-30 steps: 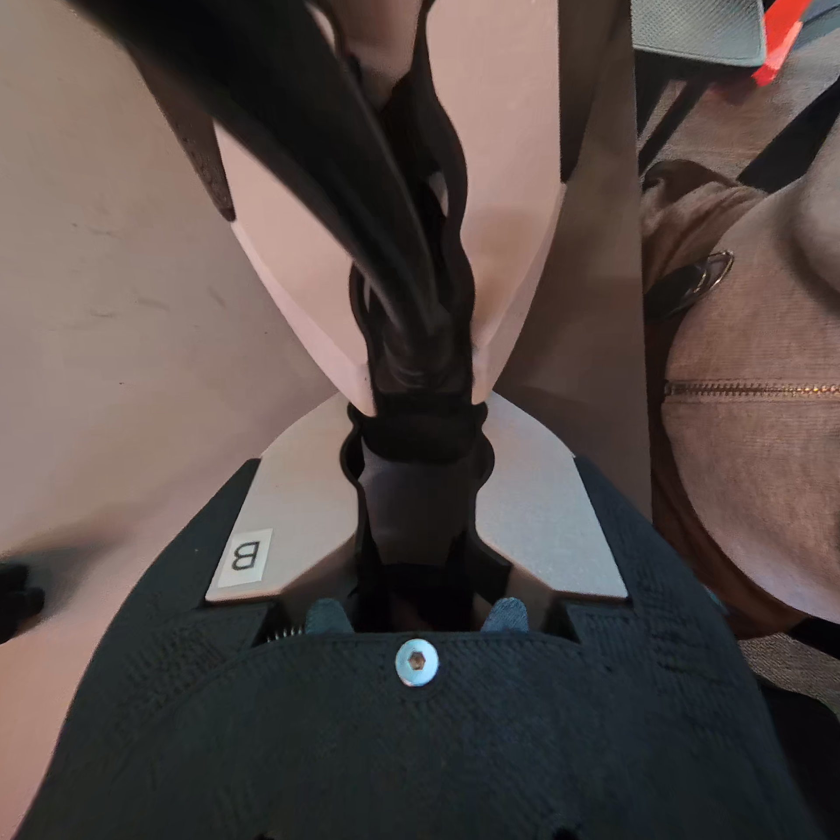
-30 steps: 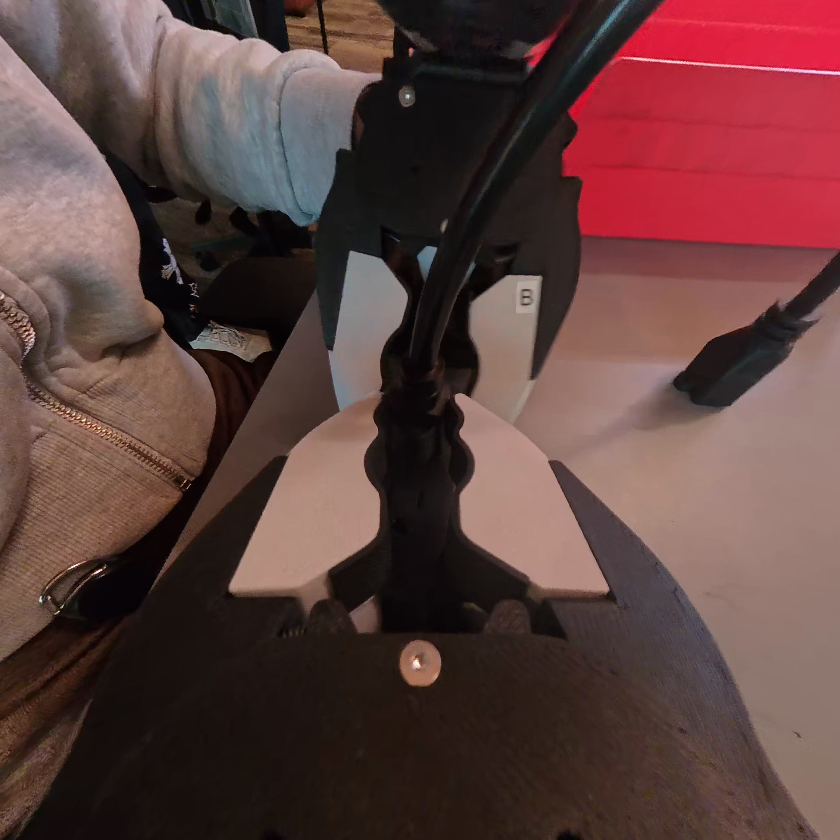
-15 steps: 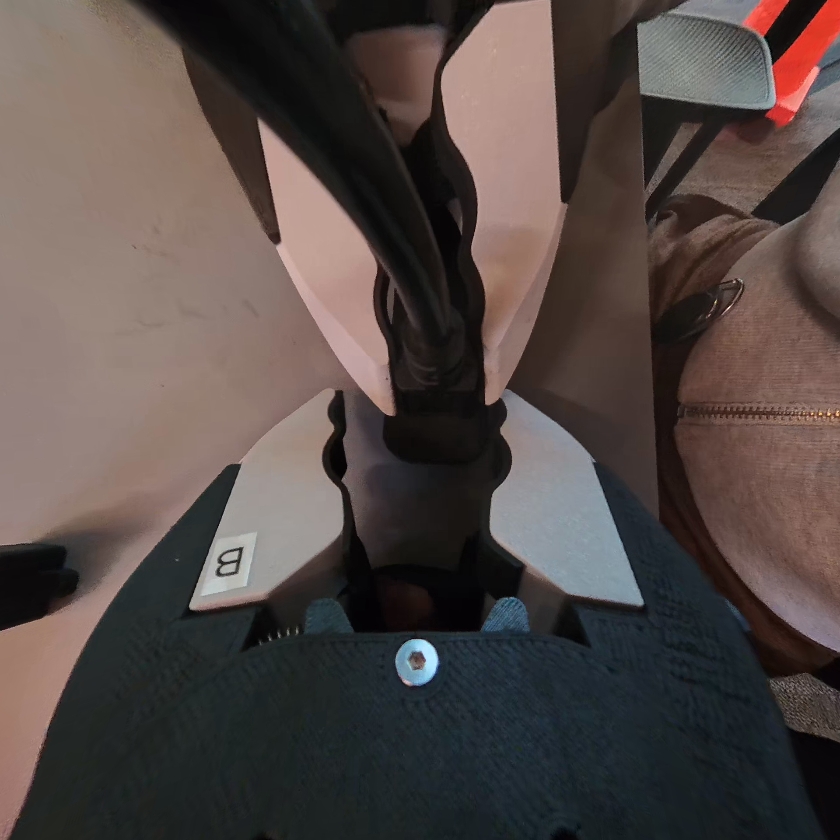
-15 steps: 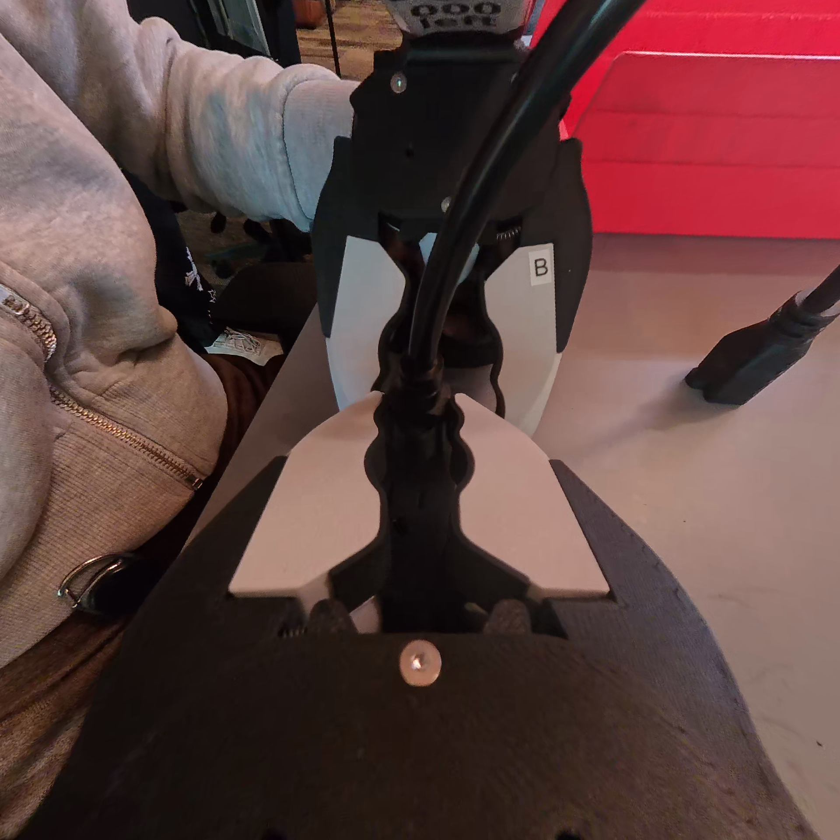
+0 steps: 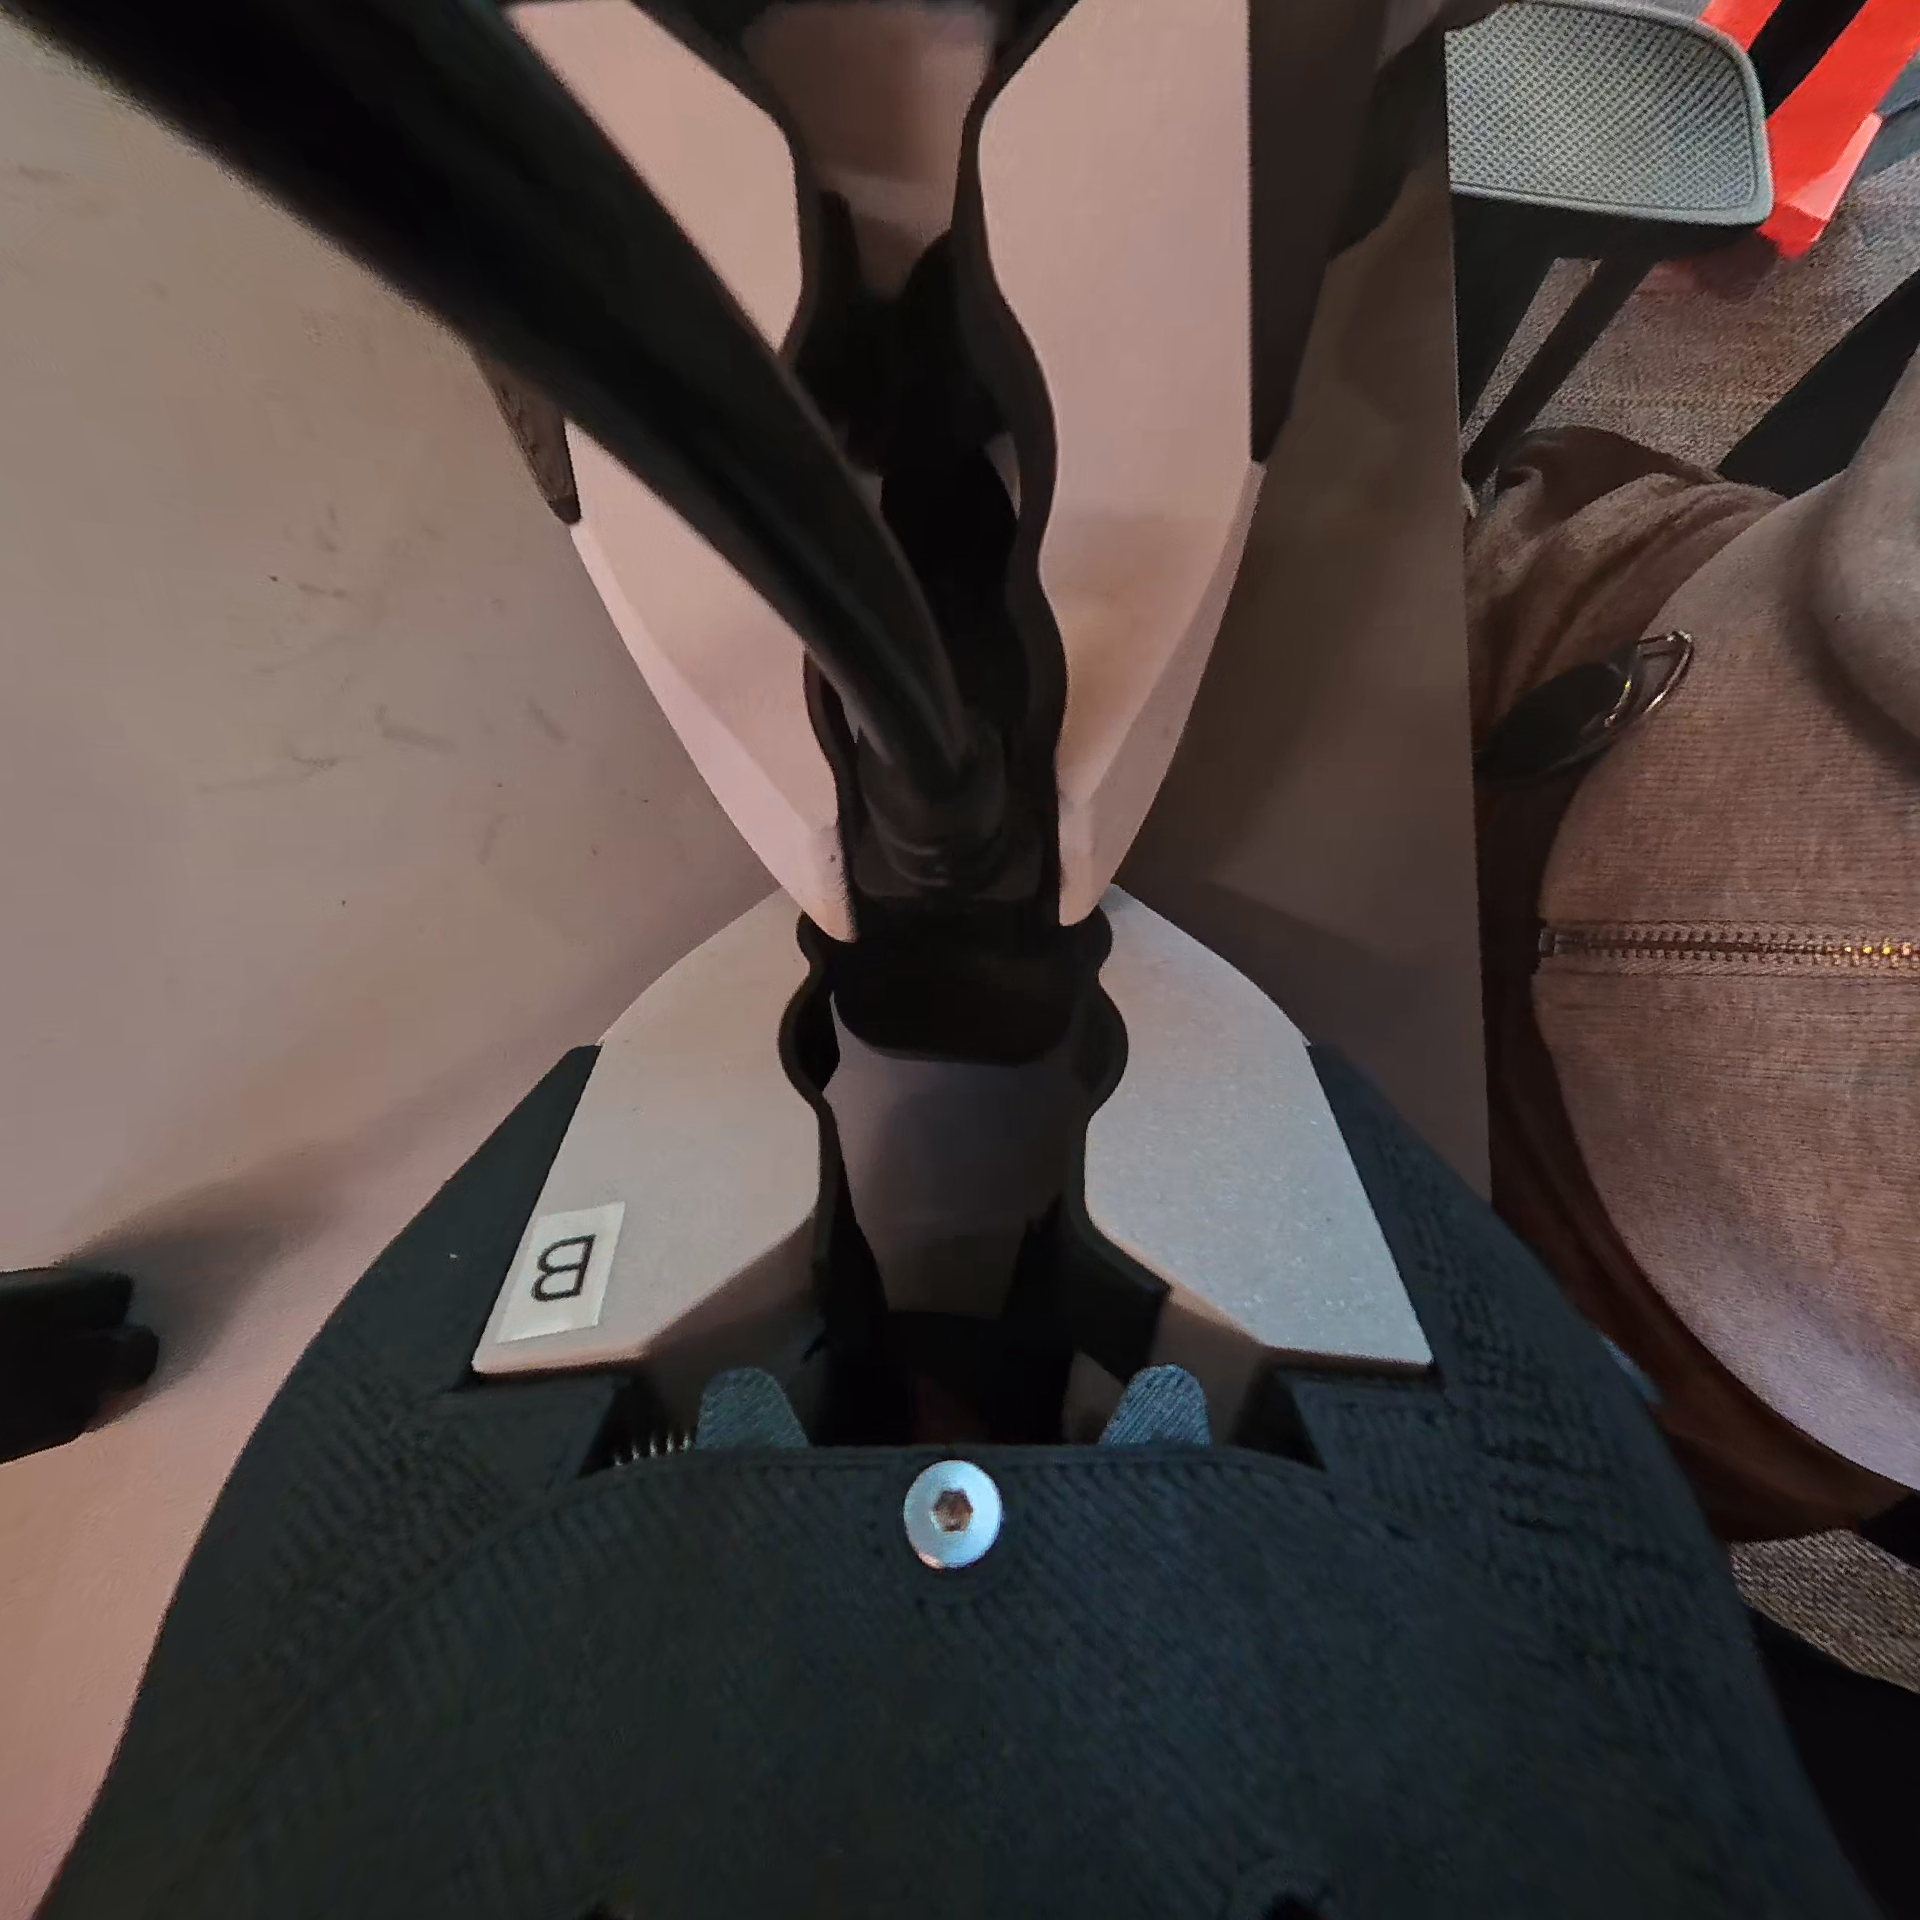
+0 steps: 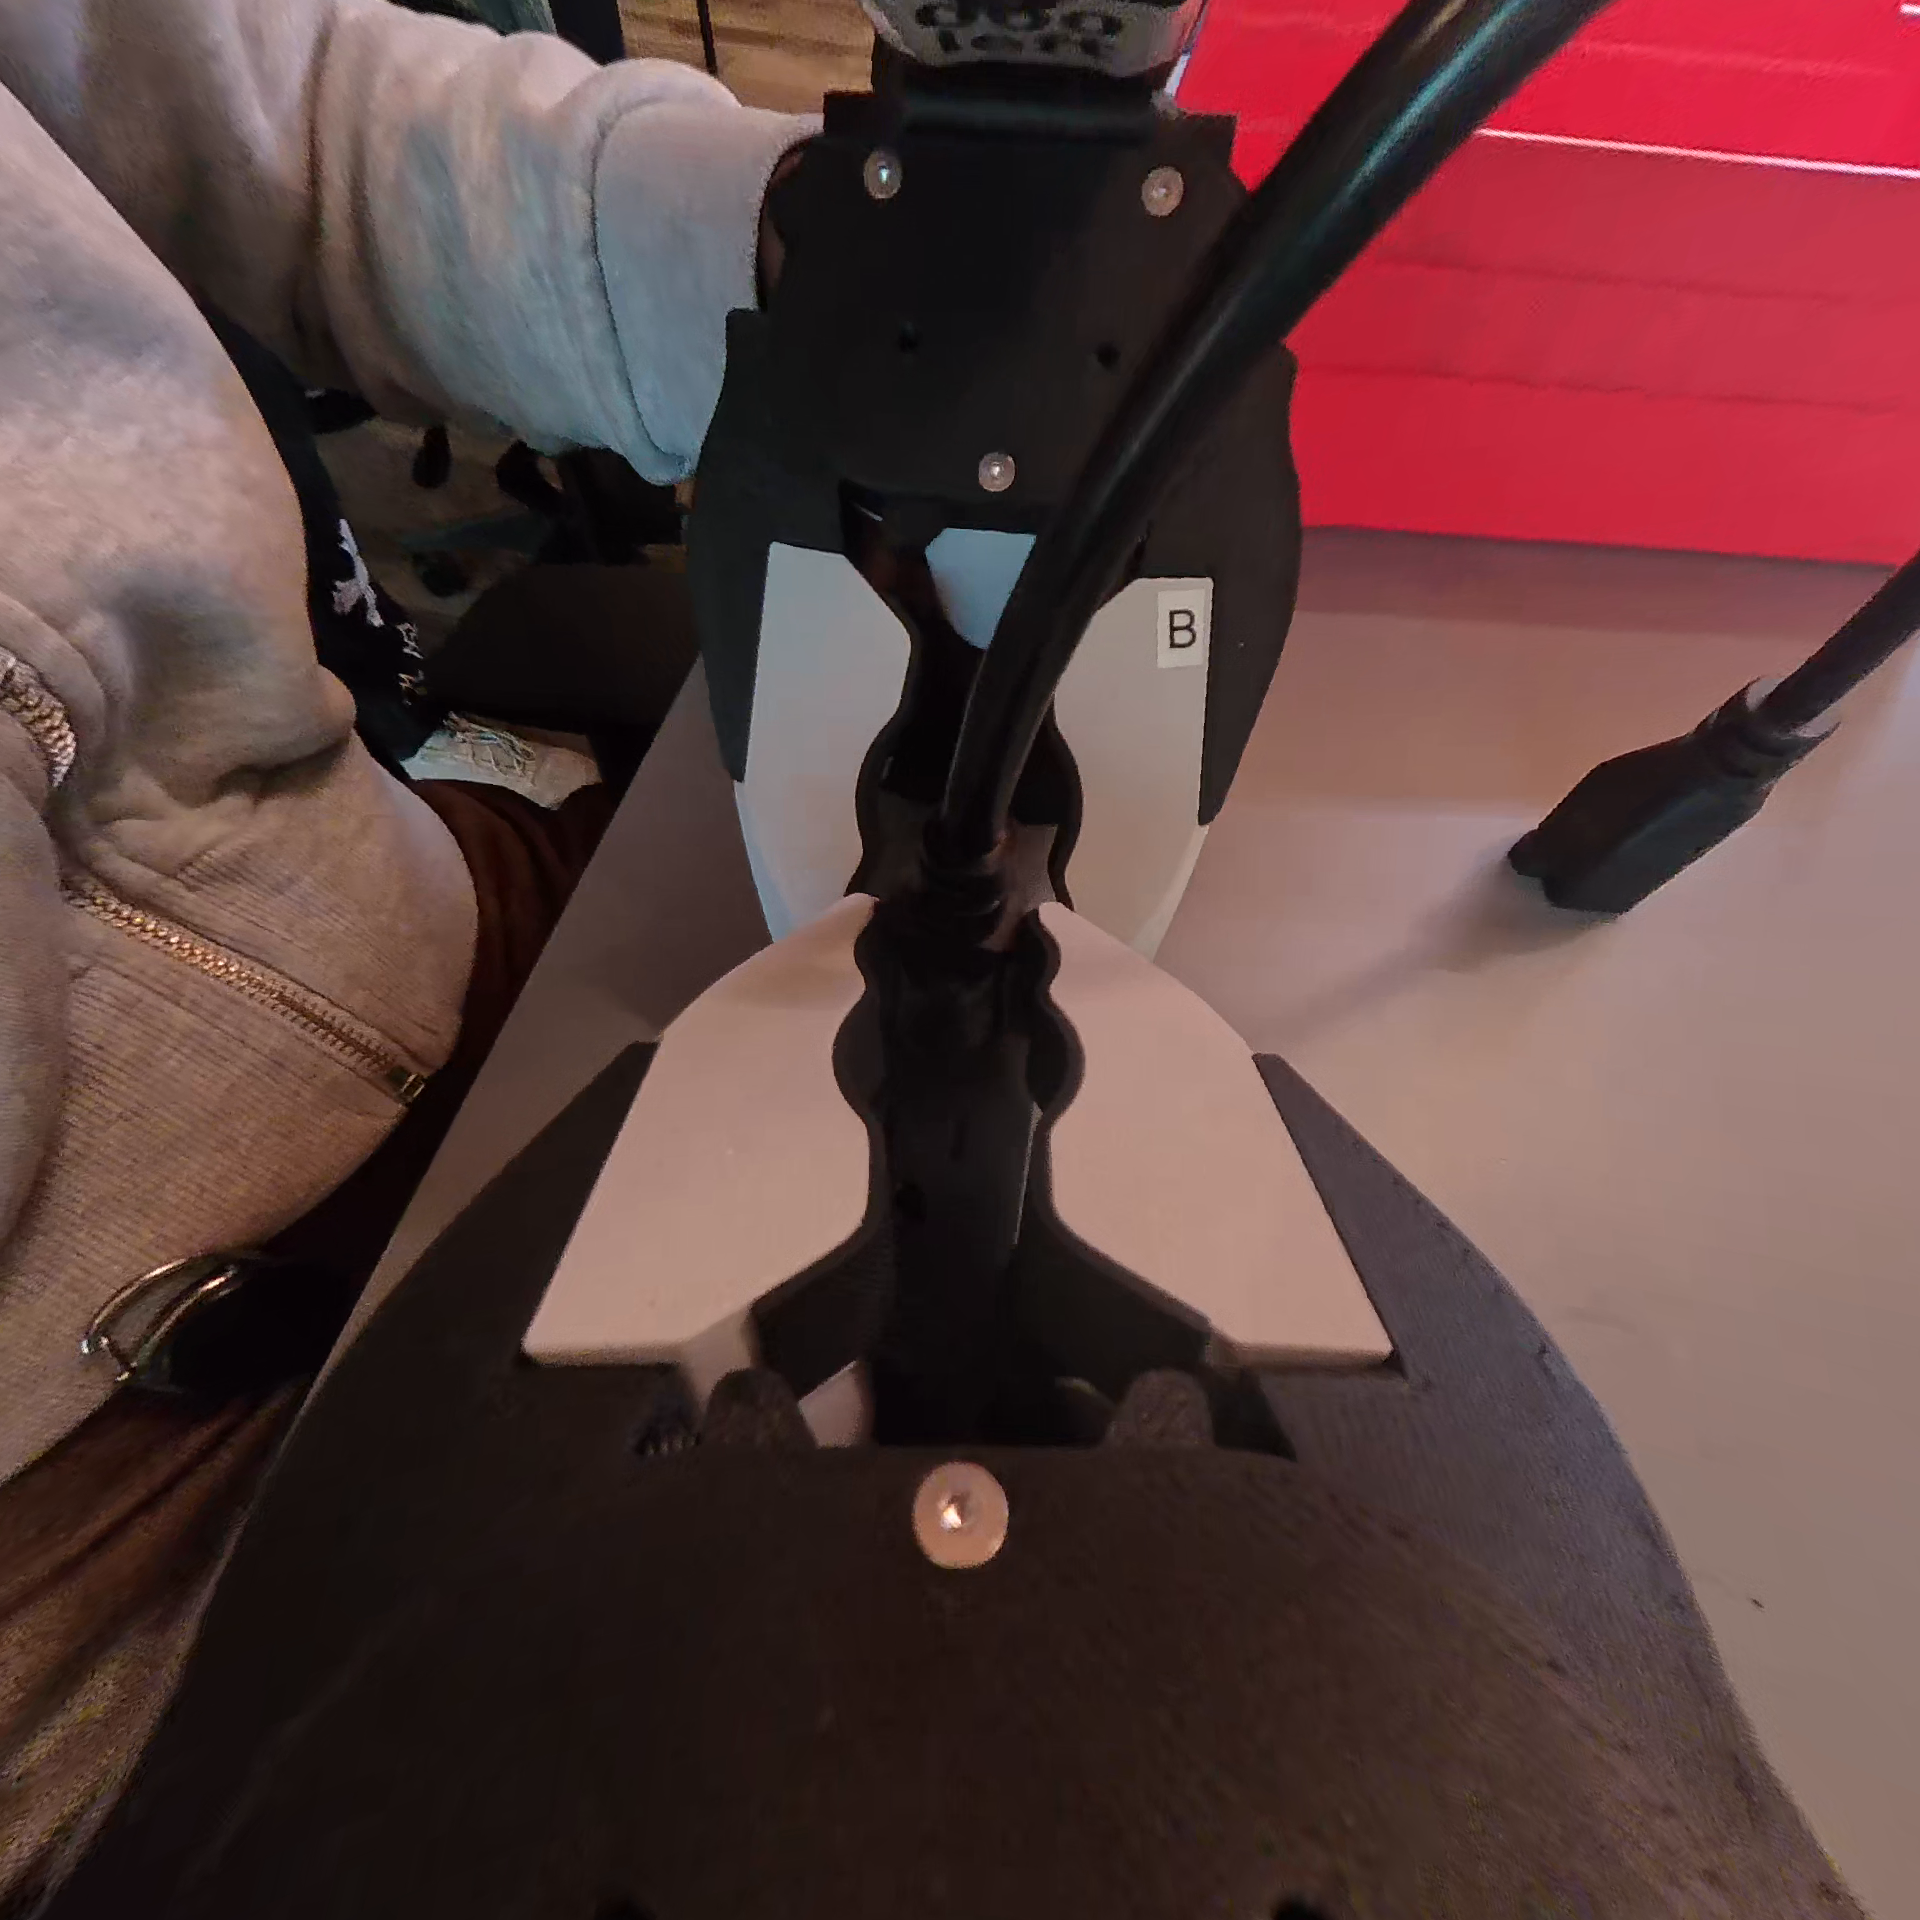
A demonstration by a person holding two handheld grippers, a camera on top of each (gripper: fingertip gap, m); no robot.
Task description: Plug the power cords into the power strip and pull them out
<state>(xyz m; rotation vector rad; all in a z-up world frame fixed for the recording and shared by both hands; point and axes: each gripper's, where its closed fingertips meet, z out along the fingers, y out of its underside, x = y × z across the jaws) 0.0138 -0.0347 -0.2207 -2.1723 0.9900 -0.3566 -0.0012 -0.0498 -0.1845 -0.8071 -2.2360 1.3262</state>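
Observation:
The two grippers face each other tip to tip over the table edge. My right gripper [image 6: 956, 925] is shut on a black plug [image 6: 956, 1091]; its black cord [image 6: 1195, 416] rises up and to the right. In the left wrist view my left gripper [image 5: 956, 977] is closed on the front end of the same plug [image 5: 956, 997], and the right gripper [image 5: 956, 894] holds its ribbed neck just beyond. The cord [image 5: 520, 260] runs off to the upper left. The left gripper [image 6: 966, 894] also shows in the right wrist view. No power strip is in view.
A second black plug [image 6: 1662, 810] with its cord lies on the pale table [image 6: 1455, 1247] to the right; it also shows in the left wrist view [image 5: 62, 1351]. A person in a grey hoodie [image 6: 208, 520] sits at the table edge. A red wall [image 6: 1558, 364] stands behind.
Half a second ago my left gripper's fingers stood wider apart around the plug end. Now they have closed on it again, as one second ago. The right gripper has kept its grip.

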